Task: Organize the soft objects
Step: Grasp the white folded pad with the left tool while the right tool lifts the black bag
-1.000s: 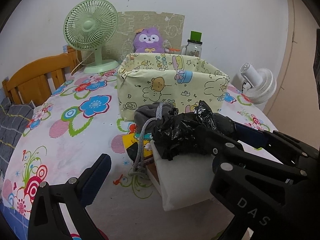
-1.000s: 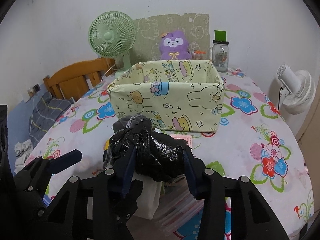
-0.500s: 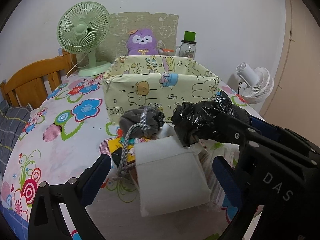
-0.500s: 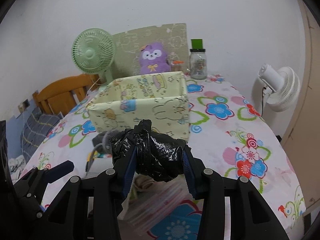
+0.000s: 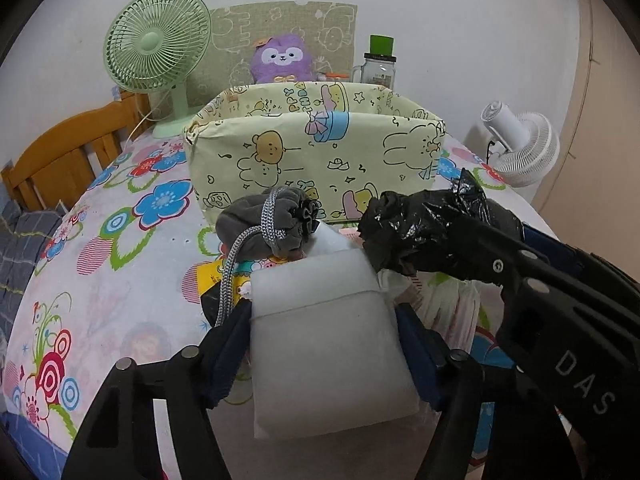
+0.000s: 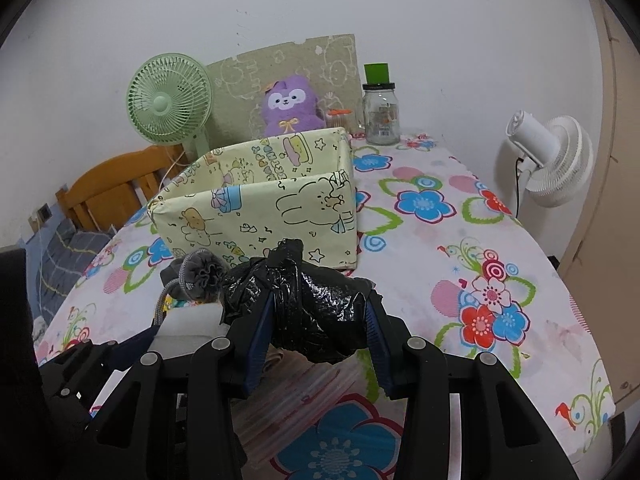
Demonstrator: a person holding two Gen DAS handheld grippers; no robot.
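Observation:
My left gripper [image 5: 326, 340] is shut on a white foam pad [image 5: 328, 344], its blue fingers pressing both sides. My right gripper [image 6: 316, 328] is shut on a crumpled black plastic bag [image 6: 312, 308] and holds it above the table; the bag also shows in the left wrist view [image 5: 420, 228]. A grey drawstring pouch [image 5: 268, 228] with a striped cord lies just behind the pad, also seen in the right wrist view [image 6: 200, 276]. A yellow cartoon-print fabric box [image 5: 316, 156] stands open behind them, also in the right wrist view [image 6: 264, 208].
A green fan [image 5: 156, 48], a purple plush [image 5: 280, 58] and a glass jar [image 5: 378, 68] stand at the table's back by the wall. A white fan [image 6: 552, 160] is off the right edge. Flat plastic packets [image 6: 316, 388] lie under the grippers. A wooden bed frame [image 5: 60, 156] is left.
My left gripper has closed on the white foam pad. My right gripper has carried the black bag to the right and a little up, off the pile.

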